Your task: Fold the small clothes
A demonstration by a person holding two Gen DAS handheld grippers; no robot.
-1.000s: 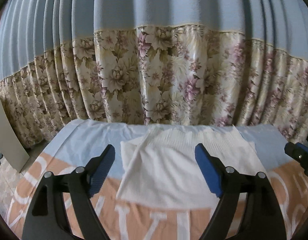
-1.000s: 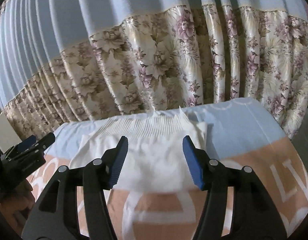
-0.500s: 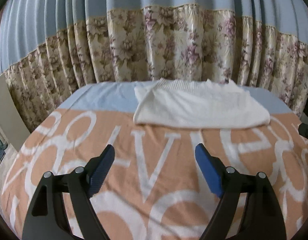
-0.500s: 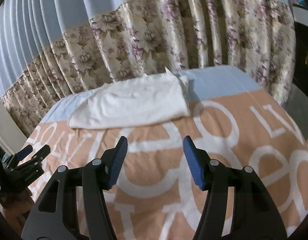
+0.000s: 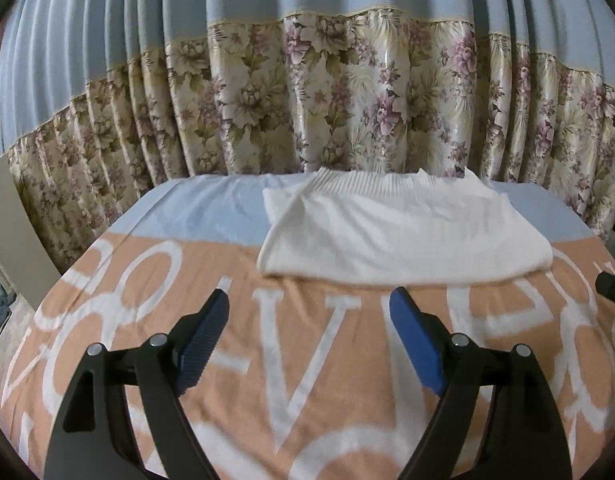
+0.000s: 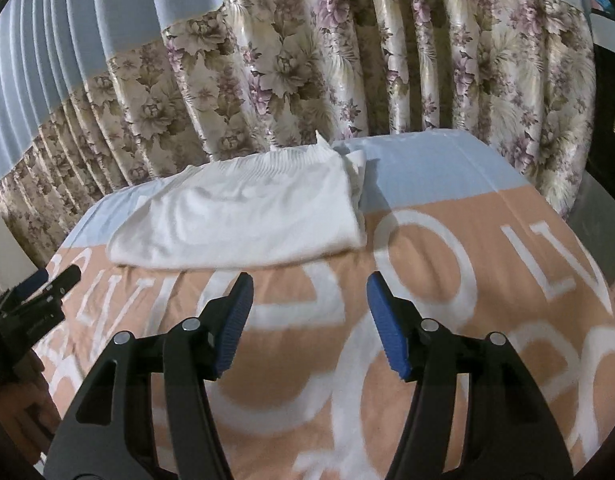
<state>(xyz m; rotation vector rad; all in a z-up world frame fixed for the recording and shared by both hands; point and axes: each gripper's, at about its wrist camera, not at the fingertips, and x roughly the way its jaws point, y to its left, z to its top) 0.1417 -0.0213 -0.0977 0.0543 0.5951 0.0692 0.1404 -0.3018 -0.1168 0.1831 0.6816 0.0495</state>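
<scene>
Currently both claws, left claw (image 5: 309, 318) and right claw (image 6: 307, 304), are held spread and empty, short of the folded white garment (image 5: 403, 236) laid on the blanket (image 5: 307, 360).

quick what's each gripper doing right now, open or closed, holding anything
Left gripper: open, holding nothing, short of the white garment.
Right gripper: open, holding nothing, over the blanket.

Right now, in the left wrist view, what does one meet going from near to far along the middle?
Left hand-held gripper with open blue pads → orange blanket with white letters → folded white knitted garment → pale blue cloth strip → floral curtain.
</scene>
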